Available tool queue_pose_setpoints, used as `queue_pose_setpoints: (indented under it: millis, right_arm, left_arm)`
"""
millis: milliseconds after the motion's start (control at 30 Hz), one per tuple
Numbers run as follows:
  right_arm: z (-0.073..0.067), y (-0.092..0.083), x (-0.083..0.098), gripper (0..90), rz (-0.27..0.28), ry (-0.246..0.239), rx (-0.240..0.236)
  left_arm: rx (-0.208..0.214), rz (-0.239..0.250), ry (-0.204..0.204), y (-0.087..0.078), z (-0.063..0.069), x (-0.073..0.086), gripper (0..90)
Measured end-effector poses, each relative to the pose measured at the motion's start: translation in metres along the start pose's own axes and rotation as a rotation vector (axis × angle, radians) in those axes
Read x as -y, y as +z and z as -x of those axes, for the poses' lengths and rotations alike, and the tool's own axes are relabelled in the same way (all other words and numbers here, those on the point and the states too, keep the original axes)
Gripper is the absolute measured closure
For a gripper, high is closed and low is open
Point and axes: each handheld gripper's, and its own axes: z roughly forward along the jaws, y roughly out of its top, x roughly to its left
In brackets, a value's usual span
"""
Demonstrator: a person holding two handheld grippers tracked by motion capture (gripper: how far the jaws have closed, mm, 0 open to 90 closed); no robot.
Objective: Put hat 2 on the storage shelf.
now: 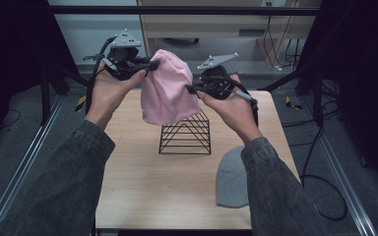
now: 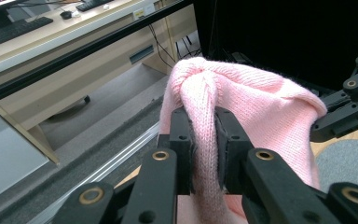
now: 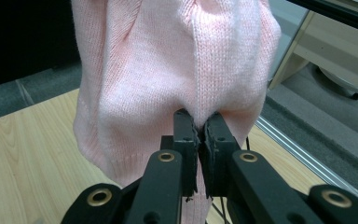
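A pale wood-grain table [image 1: 142, 187] fills the middle of the high view, its laminate top smooth and rectangular, flanked by grey carpeted floor and metal rails. Two forearms in grey denim-like sleeves [image 1: 54, 187] reach in from below. Held up between them above the table's far half is a pink beanie [image 1: 170, 91], a soft rib-knit cap with a rounded crown and a folded cuff, hanging in loose folds over a black wire rack [image 1: 186, 135], an open pyramid-shaped frame of thin horizontal rods standing at the table's centre. A second beanie, the grey beanie [image 1: 231, 179], lies flat on the table's near right edge, its knit matte and dome-shaped. The left gripper [image 2: 204, 140], black and angular with brass-ringed pivots, has its jaws clamped on a bunched ridge of pink knit near the crown. The right gripper [image 3: 198, 135] pinches a thin fold of the same pink knit lower down its side, its jaws pressed almost together on the fabric
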Motion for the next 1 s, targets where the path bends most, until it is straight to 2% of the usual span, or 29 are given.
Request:
queue_pose_setpoints:
  millis: [267, 600, 733, 1000]
  right_arm:
    - [0.001, 0.003, 0.002, 85.8, -0.003, -0.006, 0.014]
    - [0.005, 0.001, 0.005, 85.8, 0.006, 0.003, 0.02]
    - [0.006, 0.0, 0.007, 85.8, 0.012, 0.003, 0.025]
    - [0.007, 0.004, 0.014, 85.8, -0.003, -0.003, 0.034]
  left_arm:
    - [0.005, 0.008, 0.004, 0.01, 0.002, 0.0, 78.4]
    - [0.004, 0.016, -0.002, 0.013, 0.001, 0.001, 78.5]
    - [-0.005, 0.018, 0.019, 0.013, 0.003, 0.0, 78.4]
    - [-0.017, 0.009, 0.025, 0.021, 0.003, 0.003, 78.4]
